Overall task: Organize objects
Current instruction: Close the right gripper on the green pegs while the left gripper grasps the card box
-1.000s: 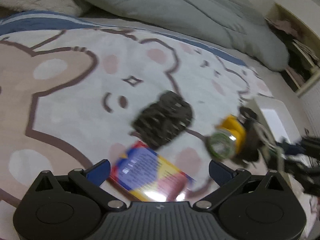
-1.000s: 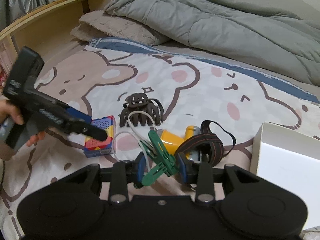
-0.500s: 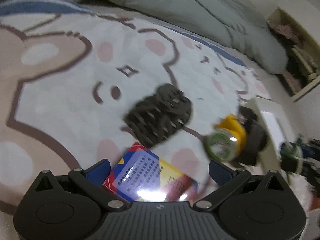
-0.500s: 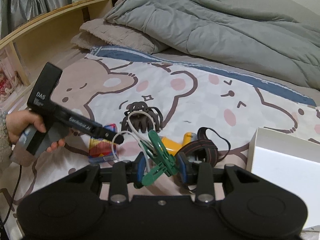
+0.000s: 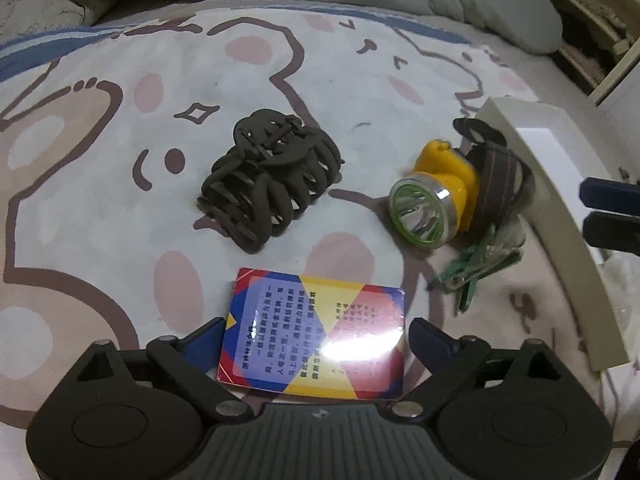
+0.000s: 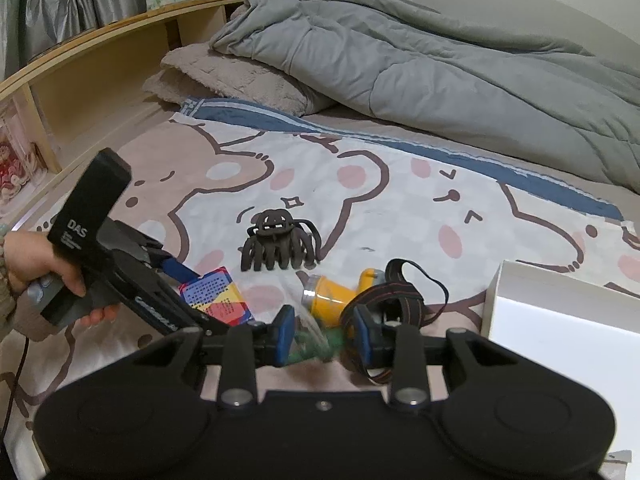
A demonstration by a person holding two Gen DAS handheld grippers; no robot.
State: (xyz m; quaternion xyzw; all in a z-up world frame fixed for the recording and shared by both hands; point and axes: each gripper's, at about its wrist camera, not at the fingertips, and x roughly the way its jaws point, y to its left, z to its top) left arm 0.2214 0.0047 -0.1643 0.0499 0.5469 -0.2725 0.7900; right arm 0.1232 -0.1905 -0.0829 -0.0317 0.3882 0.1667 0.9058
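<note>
A red, blue and yellow card box lies on the bear-print sheet between the fingers of my left gripper. Its jaws are closing around the box, and I see no pad pressing on it. Beyond it lie a dark brown hair claw and a yellow headlamp with a striped strap. My right gripper stays narrow. The green clip is a blur low between its fingers. In the left wrist view the clip lies by the headlamp, apart from the right gripper.
A white box stands at the right, close to the headlamp strap. A grey duvet and a pillow fill the far end of the bed. A wooden shelf runs along the left. A person's hand holds the left gripper.
My left gripper has moved in over the card box, which now sits between its fingers. The green clip was sharp in the right pads before and is now blurred and lower, near the headlamp.
</note>
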